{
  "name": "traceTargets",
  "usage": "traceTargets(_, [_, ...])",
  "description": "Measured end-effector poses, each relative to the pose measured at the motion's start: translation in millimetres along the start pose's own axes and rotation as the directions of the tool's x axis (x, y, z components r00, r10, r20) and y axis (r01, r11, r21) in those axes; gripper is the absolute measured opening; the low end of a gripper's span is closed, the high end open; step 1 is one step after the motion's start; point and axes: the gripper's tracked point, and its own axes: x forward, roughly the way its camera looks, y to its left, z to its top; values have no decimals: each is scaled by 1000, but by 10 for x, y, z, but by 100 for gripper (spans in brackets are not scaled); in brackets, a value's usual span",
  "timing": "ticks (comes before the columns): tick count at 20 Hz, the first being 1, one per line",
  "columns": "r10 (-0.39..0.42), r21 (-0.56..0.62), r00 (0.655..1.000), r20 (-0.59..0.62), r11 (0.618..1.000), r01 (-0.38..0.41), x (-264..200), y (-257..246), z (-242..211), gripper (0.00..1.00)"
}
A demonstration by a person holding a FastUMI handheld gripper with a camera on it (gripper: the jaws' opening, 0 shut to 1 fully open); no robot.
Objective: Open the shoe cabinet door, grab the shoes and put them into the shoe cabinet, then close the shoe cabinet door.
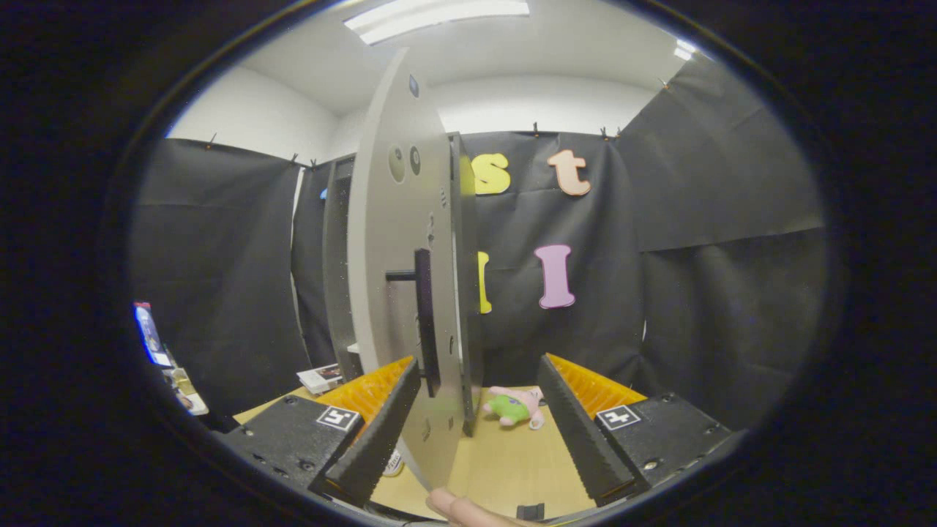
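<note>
Jaws stand apart around the edge of the cabinet door [399, 241], gripping nothing, its handle [423, 322] just beyond them. Door-opening looks underway; next comes fetching the shoes, whose whereabouts I cannot tell.

Black cloth walls [703, 241] on all sides, white wall [256, 117] above at upper left, ceiling light strip [435, 16] at top, pale wooden table [505, 461] at bottom centre.
</note>
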Motion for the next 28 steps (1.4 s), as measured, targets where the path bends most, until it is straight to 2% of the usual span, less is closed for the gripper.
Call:
traceTargets(7, [-46, -82, 998, 34, 995, 49, -423, 886, -305, 100])
traceTargets(13, [-29, -80, 996, 88, 996, 36, -381, 1660, -522, 100])
traceTargets(21, [36, -104, 996, 82, 994, -28, 115, 2447, -1140, 100])
traceTargets(26, [15, -104, 1000, 19, 995, -13, 763, 2666, -1818, 100])
traceTargets(28, [10, -60, 998, 59, 998, -6, 986, 2704, -1994, 100])
